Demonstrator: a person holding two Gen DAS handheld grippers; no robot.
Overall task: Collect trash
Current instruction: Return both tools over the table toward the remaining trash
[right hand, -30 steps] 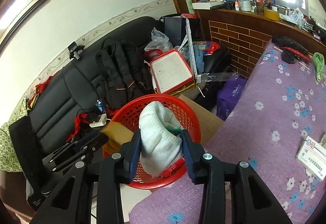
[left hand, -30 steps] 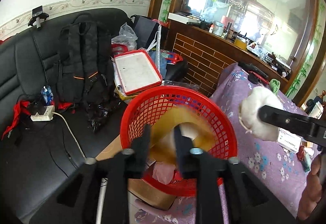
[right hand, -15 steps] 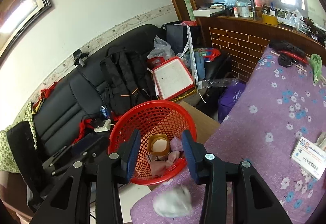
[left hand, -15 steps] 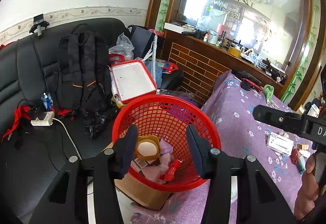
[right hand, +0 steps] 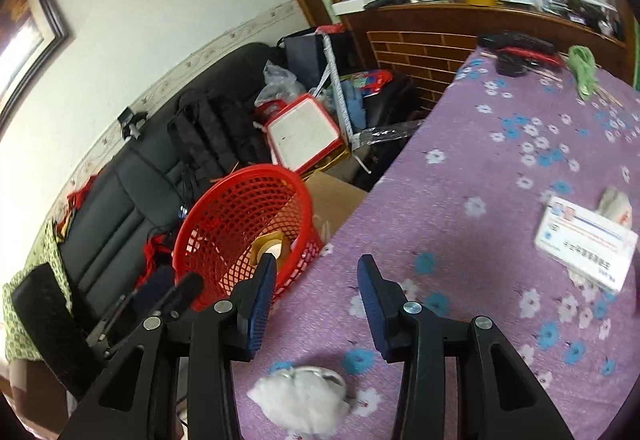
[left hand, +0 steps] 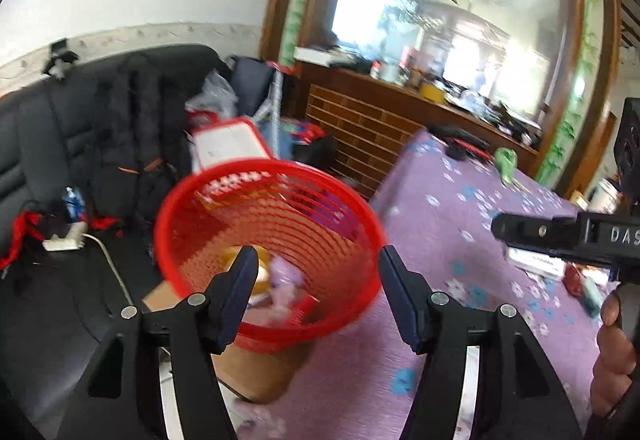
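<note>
A red mesh basket (left hand: 268,240) stands on a cardboard box beside the purple flowered table; it also shows in the right wrist view (right hand: 244,228). Inside lie a tape roll (left hand: 262,272) and pink scraps (left hand: 284,280). My left gripper (left hand: 316,280) is open and empty over the basket's near rim. My right gripper (right hand: 316,280) is open and empty over the table edge. A white crumpled wad (right hand: 300,400) lies on the table below the right gripper, between its arms, outside the basket.
A white card box (right hand: 584,244), a paper scrap (right hand: 616,200), a green cloth (right hand: 582,68) and black tools (right hand: 516,48) lie on the purple tablecloth (right hand: 500,168). A black sofa (left hand: 52,160) holds a backpack (left hand: 136,144) and a red-rimmed tray (right hand: 304,136).
The left gripper let the tape roll drop into the basket and opened wide. The right gripper opened; the white wad fell onto the table beside the basket. Both grippers pulled back.
</note>
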